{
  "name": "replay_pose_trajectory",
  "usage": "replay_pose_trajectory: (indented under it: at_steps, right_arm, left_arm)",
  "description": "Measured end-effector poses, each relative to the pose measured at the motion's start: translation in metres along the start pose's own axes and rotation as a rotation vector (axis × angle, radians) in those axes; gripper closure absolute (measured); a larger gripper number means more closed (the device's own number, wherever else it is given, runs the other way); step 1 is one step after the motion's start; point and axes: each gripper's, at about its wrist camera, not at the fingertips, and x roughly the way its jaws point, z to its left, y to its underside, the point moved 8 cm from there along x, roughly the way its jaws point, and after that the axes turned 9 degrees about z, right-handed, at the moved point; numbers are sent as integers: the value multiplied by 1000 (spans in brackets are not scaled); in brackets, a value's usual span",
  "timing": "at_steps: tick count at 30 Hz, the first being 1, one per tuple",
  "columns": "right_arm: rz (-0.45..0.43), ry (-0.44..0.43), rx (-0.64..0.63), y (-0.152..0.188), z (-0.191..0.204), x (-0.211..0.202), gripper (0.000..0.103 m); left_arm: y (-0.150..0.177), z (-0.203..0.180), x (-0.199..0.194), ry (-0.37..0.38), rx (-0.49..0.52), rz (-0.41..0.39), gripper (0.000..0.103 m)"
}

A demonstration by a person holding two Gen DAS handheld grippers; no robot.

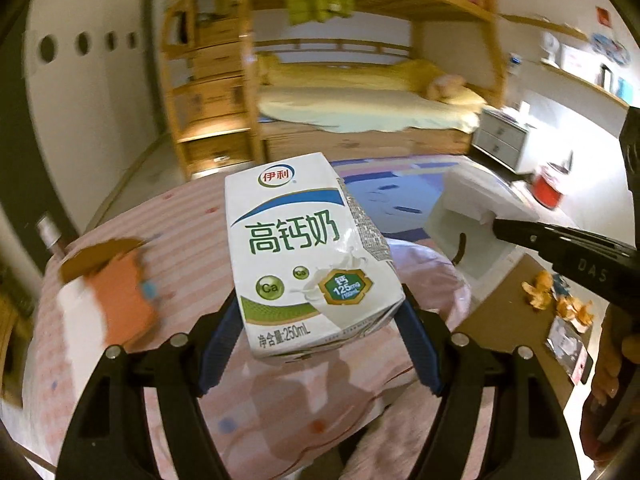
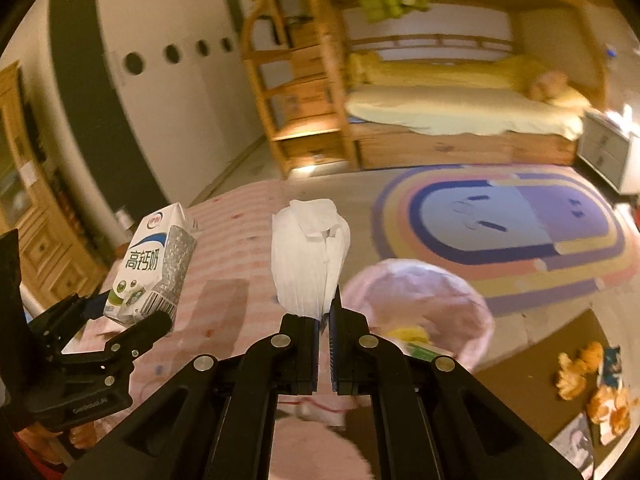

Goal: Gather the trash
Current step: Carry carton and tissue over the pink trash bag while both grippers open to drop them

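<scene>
Presently, we record the following.

Milk carton: we find a white carton (image 1: 308, 256) printed in green and blue, held upright with a slight tilt above the pink striped cloth (image 1: 192, 232).
Left gripper: we see the left gripper (image 1: 320, 320) with its blue-padded fingers (image 1: 222, 336) set wide and pressed on both sides of the carton's lower end; the right wrist view shows the same hold at (image 2: 132, 312).
Tissue: we note a crumpled white tissue (image 2: 308, 256) standing up from the fingertips of the right gripper (image 2: 325, 312).
Right gripper: its jaws are closed almost together, pinching the tissue's lower end.
Bin: we observe a round bin lined with a pale pink bag (image 2: 424, 296) just right of and below the right gripper, with yellow and green items inside.
Remaining litter: orange peel pieces (image 2: 580, 376) and wrappers (image 2: 612, 364) lie on a brown surface (image 2: 532, 360) at the far right, well apart from both grippers.
Other item: a blurred orange and white box (image 1: 116, 300) rests on the cloth left of the carton.
Surroundings: a wooden bunk bed (image 2: 460, 112) and a striped oval rug (image 2: 500, 232) lie beyond.
Person: a hand (image 1: 612, 360) grips the right gripper's handle at the left wrist view's edge.
</scene>
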Motion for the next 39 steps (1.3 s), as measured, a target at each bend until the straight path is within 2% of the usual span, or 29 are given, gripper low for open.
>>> replay_pose_trajectory:
  at_steps: [8,15,17,19,20,21,30,39]
  right_arm:
    - [3,50,90,-5,-54,14,99]
    - [28,67,133,-14,-82,43,98]
    - [34,65,140,-17,-87,53,94]
    - [47,59,145,-19,-91,65,88]
    - [51,55,149,-19,-93,69,73]
    - [52,64,154,-19,-95,73,62]
    - [48,62,161,-12,-87,61,61]
    - [15,13,70,-9,-33,22,61]
  left_arm:
    - [-25,-51,42,78,97,25,31]
    - [-45,-67,80,129,116,54,30]
    - [-49,-70,90,141,119,62,28]
    - [-51,-69,96,143,115,71,24]
    - [-52,-67,98,142,111,69,18]
    - [-52,-65,99,134,105,67,17]
    - [-40,-24,86,60,2,75,17]
    - [-10,23,41,-18,-81,63,17]
